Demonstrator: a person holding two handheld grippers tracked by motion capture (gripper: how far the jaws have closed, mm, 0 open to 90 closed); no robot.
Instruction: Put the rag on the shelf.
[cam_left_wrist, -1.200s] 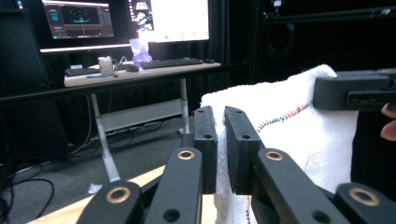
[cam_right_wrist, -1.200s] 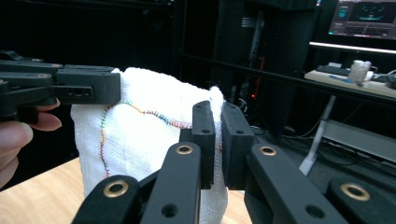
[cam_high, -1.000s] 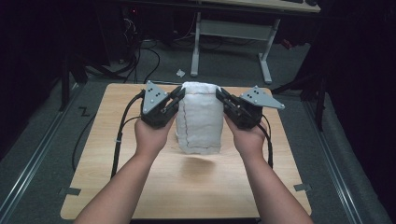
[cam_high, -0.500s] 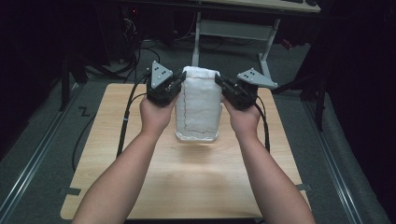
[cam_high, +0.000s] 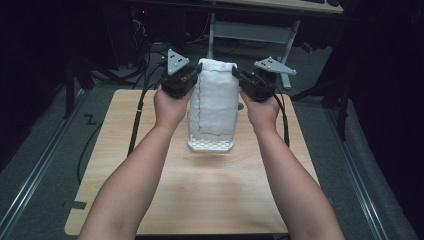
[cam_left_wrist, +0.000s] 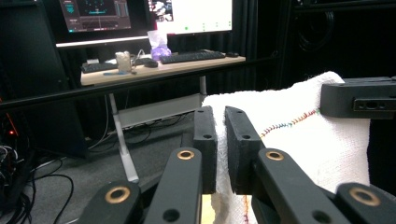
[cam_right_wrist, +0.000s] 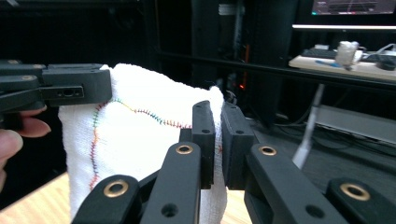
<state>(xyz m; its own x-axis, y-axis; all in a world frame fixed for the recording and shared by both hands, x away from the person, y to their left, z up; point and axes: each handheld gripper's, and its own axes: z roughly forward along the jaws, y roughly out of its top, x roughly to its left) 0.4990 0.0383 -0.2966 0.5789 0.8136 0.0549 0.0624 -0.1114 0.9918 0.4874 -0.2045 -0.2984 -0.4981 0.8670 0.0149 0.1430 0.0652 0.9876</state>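
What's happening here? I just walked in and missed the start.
A person holds a tool in each hand. The left tool and right tool each pinch a top corner of a white towel, which hangs doubled between them, its lower end over a white mesh tray on the wooden table.

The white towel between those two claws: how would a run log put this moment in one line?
left gripper: shut on white towel corner | right gripper: shut on other corner | towel: hanging, lower edge on wooden table

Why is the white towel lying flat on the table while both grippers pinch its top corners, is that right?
Not quite. The white towel hangs upright, lifted above the wooden table, as the high view shows. Each hand-held gripper, left and right, does pinch a top corner.
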